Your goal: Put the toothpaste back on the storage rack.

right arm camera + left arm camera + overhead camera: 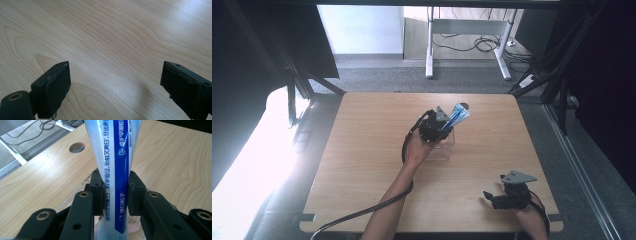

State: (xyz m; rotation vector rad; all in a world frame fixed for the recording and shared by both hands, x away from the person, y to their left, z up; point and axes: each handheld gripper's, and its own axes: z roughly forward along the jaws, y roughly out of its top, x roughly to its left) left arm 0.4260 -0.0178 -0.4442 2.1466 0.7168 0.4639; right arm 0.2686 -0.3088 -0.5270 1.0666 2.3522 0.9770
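Gripping toothpaste tube (pixel 115 170), left gripper (pixel 115 192) mid-table (pixel 362 150)

A glossy white-and-blue plastic toothpaste tube (pixel 117 170), smooth and printed, is clamped between the matt black plastic jaws of the left gripper (pixel 115 192), where brass-coloured metal rivets are seen. A clear plastic box (pixel 443 148) is seen under it near the middle of the tabletop. The pale wooden tabletop (pixel 120 37) is finished smooth, with a satin sheen and visible grain. The matt, slightly scuffed pads (pixel 58 87) of the right gripper (pixel 115 87) are held apart.
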